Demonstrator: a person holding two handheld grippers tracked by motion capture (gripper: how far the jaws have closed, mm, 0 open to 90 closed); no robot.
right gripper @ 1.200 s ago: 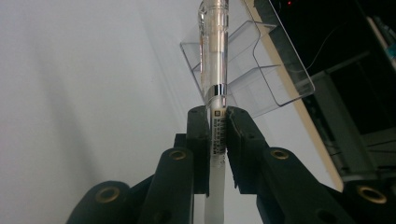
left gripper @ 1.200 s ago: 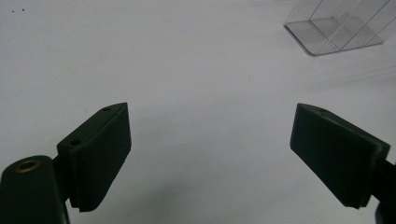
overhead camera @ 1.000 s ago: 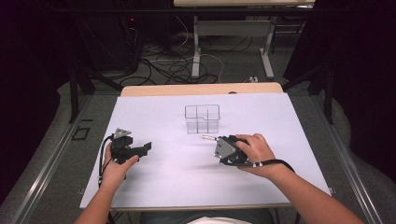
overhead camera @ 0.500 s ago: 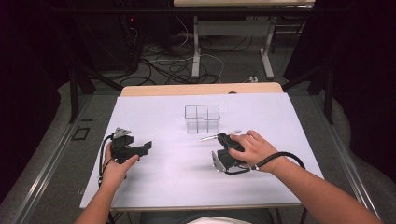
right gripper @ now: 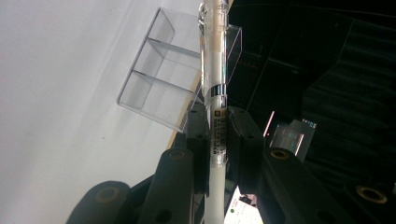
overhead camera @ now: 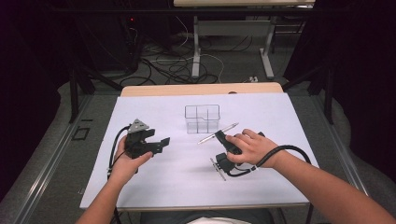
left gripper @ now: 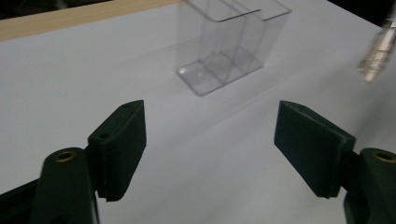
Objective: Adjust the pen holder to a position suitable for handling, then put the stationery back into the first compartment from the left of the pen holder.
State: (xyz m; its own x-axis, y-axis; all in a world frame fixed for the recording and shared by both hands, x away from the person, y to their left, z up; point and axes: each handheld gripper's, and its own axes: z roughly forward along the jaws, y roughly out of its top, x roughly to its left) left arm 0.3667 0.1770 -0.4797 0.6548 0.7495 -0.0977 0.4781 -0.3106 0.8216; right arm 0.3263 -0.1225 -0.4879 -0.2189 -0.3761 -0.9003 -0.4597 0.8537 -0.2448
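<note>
A silver and white pen is clamped between the jaws of my right gripper, which is shut on it and rolled onto its side at the table's right. In the right gripper view the pen runs straight up out of that gripper toward a clear divided box. The box stands upright and empty at the table's middle back. My left gripper hovers open at the left. Its jaws have just been closing, and nothing lies between them. They face the box.
A white sheet covers the table, and a wooden edge shows at the back. Cables trail from both grippers. Dark floor with cords and table legs lies beyond the far edge. The pen's tip shows at the right of the left gripper view.
My right hand has turned over and raised the pen off the sheet. The left gripper has shifted a little up and toward the middle, with its jaws narrower than before.
</note>
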